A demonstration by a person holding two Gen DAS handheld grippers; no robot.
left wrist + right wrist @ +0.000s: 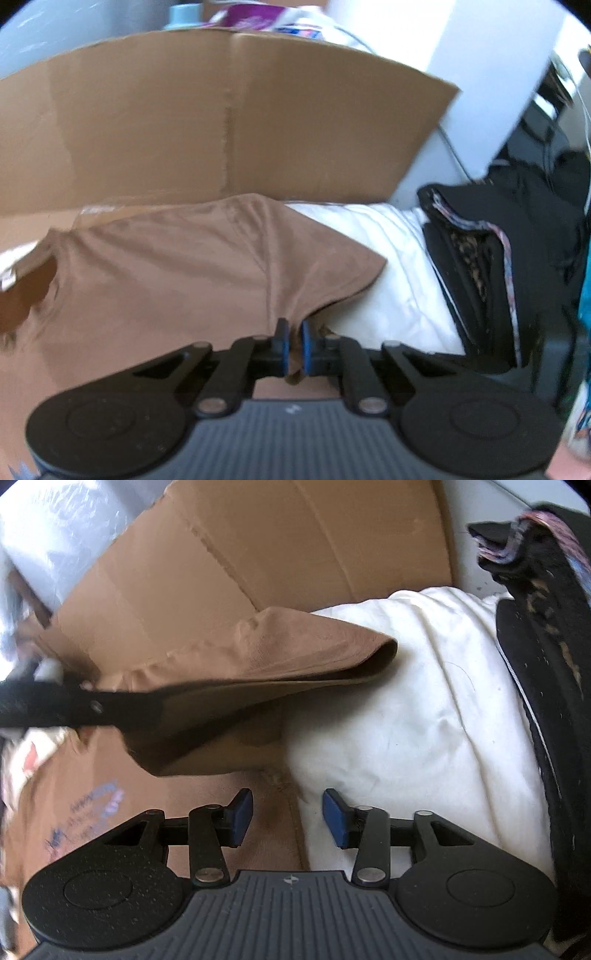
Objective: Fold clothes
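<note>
A brown T-shirt (207,266) lies across a flattened cardboard sheet and a white cushion. My left gripper (294,343) is shut on a bunched fold of the shirt's edge, which hangs lifted from the blue pads. In the right wrist view the raised flap of the brown T-shirt (258,653) arches above the lower layer, and a black arm (74,705) of the left gripper shows at the left. My right gripper (287,812) is open. Its blue pads stand apart over the shirt's side edge where it meets the white cloth, and nothing is pinched between them.
Cardboard (221,122) stands up behind the shirt. The white cushion (424,720) lies to the right, and a stack of dark garments (480,277) borders it further right. Plastic wrap and packages sit behind the cardboard. The shirt's lower layer carries a faint print (92,812).
</note>
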